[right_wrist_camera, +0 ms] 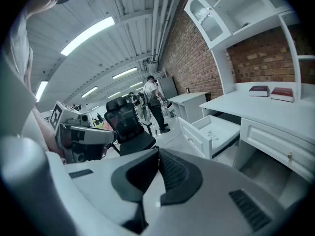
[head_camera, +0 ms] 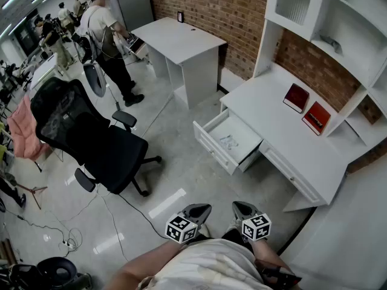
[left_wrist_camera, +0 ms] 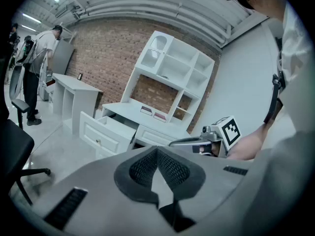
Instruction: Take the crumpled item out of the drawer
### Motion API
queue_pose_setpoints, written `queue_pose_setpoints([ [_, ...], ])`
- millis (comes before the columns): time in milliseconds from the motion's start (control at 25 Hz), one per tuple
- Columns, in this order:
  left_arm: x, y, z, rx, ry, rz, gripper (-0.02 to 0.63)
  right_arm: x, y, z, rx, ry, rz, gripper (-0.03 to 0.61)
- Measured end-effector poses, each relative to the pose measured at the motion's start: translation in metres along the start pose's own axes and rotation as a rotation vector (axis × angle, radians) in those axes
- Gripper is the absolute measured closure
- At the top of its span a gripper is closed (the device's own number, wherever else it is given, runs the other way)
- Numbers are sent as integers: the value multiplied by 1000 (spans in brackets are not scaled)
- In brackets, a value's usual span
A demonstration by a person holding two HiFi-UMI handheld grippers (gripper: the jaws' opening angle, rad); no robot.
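The white desk (head_camera: 290,132) has its left drawer (head_camera: 213,144) pulled open. A small, pale crumpled item (head_camera: 228,141) lies on the drawer's floor, and it also shows as the crumpled item (right_wrist_camera: 210,131) in the right gripper view. My left gripper (head_camera: 200,210) and right gripper (head_camera: 240,208) hang side by side at the bottom of the head view, well short of the drawer. Both are shut and empty. In the left gripper view my left gripper (left_wrist_camera: 157,152) points toward the drawer front (left_wrist_camera: 101,138). My right gripper (right_wrist_camera: 158,152) points left of the drawer (right_wrist_camera: 197,135).
A black office chair (head_camera: 91,132) stands on the floor left of the drawer, with a cable (head_camera: 130,207) trailing below it. Two red books (head_camera: 296,97) lie on the desk under the shelf unit (head_camera: 338,29). A second white desk (head_camera: 181,41) and people (head_camera: 106,35) are farther back.
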State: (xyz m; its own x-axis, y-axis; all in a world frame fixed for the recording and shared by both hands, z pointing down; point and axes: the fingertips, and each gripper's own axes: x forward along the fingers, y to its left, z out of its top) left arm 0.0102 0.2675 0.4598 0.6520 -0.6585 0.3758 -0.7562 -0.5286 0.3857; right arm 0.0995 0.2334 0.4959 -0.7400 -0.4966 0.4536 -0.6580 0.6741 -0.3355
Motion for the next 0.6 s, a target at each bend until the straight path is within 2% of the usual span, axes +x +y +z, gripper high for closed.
queue_pose_setpoints([
  [280, 3, -32, -2, -13, 3, -56, 594, -39, 12, -13, 0, -28, -35, 554],
  [480, 8, -52, 0, 20, 17, -106, 594, -57, 6, -19, 8, -39, -70, 554],
  [600, 7, -55, 0, 35, 5, -105, 594, -61, -2, -20, 24, -54, -94, 554],
])
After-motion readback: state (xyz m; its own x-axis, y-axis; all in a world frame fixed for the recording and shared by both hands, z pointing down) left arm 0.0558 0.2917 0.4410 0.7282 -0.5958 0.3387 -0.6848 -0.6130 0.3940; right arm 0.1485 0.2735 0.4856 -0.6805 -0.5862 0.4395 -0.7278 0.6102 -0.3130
